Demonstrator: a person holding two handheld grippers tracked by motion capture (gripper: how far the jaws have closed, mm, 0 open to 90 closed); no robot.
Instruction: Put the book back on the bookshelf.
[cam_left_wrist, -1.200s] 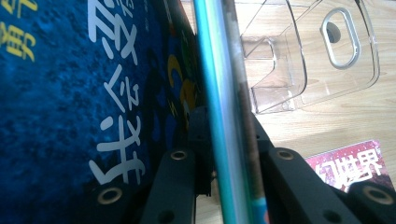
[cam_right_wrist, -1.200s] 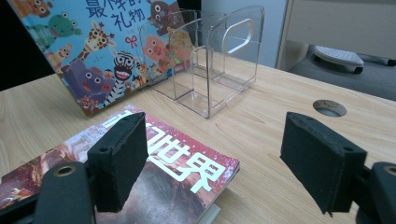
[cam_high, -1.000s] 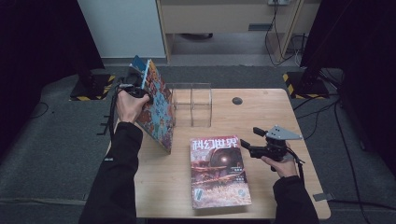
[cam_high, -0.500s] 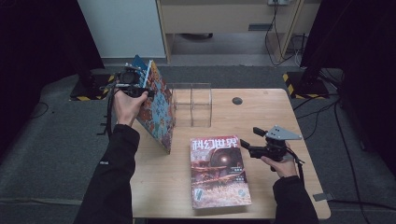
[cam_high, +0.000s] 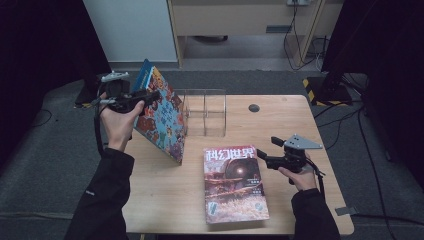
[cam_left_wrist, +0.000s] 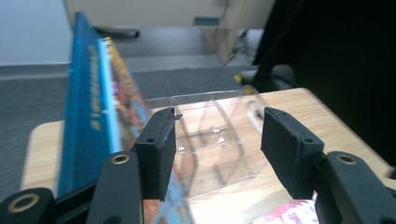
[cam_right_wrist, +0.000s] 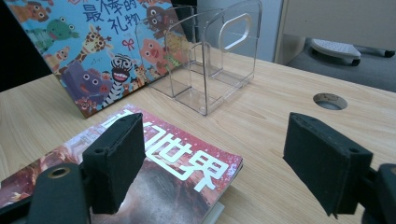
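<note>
A colourful picture book (cam_high: 162, 122) stands tilted on the table, its top leaning toward the clear acrylic rack (cam_high: 205, 112). My left gripper (cam_high: 147, 95) hovers at the book's top edge, open. Its jaws have just been opening, and nothing is between them. In the left gripper view the book's blue spine (cam_left_wrist: 88, 112) lies left of the left jaw, with the rack (cam_left_wrist: 219, 144) beyond the gap. A magazine (cam_high: 232, 182) lies flat at the front. My right gripper (cam_high: 267, 150) is open just right of the magazine. The right gripper view looks over the magazine (cam_right_wrist: 177, 168) toward the book (cam_right_wrist: 93, 46) and rack (cam_right_wrist: 210, 60).
A round cable hole (cam_high: 254, 107) sits in the wooden table (cam_high: 165, 200) at the back right. Beyond the table's far edge are grey carpet, a desk base and cables. The table's left front and right side are bare wood.
The left gripper's jaws have opened and let go of the book's top edge. The left hand has drawn back to the left and risen slightly. The right hand has not moved.
</note>
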